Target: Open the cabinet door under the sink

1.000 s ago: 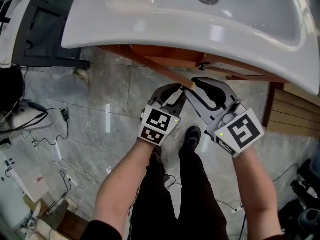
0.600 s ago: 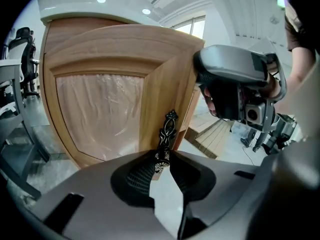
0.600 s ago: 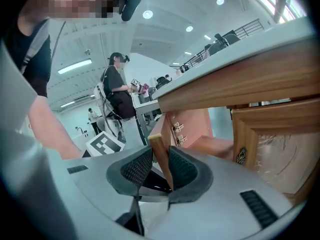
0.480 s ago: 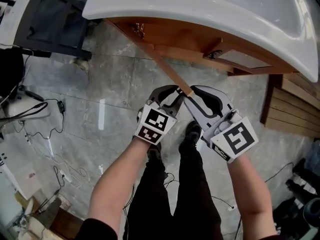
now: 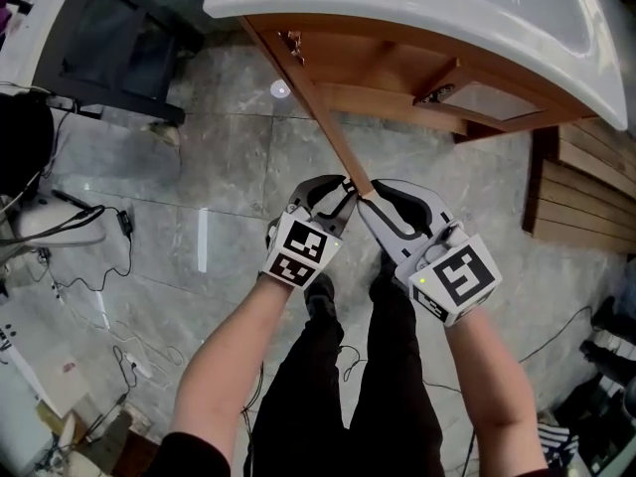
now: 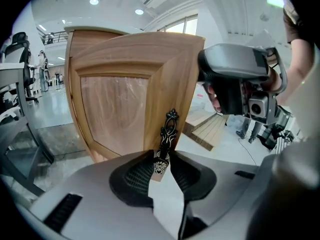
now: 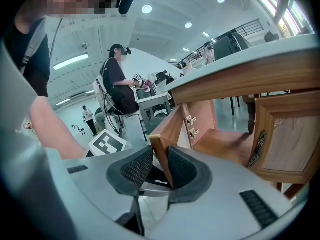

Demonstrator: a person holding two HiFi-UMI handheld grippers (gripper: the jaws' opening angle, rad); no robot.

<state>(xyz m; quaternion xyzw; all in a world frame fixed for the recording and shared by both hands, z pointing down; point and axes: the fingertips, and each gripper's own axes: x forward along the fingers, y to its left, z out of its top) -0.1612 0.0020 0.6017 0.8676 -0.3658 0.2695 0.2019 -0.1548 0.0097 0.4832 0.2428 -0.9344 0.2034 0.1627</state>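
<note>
Your left gripper (image 6: 161, 164) sits low on the ornate dark metal handle (image 6: 168, 134), with the handle's lower end and the door's bottom corner between its pads. Its jaws have just been opening, and they look eased off the handle rather than pinching it. Your right gripper (image 7: 161, 166) is clamped on the free edge of the cabinet door (image 7: 172, 129), with the wooden board wedged between its two ribbed pads. From above, both grippers meet at that same edge, left one on the handle side, right one just beside it across the board.

The door itself stands swung wide out from the cabinet. In the head view it shows edge-on as a thin wooden strip running from your grippers back to the brass hinges (image 5: 293, 43) at the cabinet's left corner. The inside of the cabinet shows bare wood. The second door (image 5: 487, 102), on the right, is shut, with its own dark handle on it. The white sink (image 5: 397, 3) overhangs the cabinet. Below you is grey marble floor (image 5: 229, 167), cables (image 5: 109, 296) trail off to the left, and wooden planks (image 5: 586, 197) lie to the right
</note>
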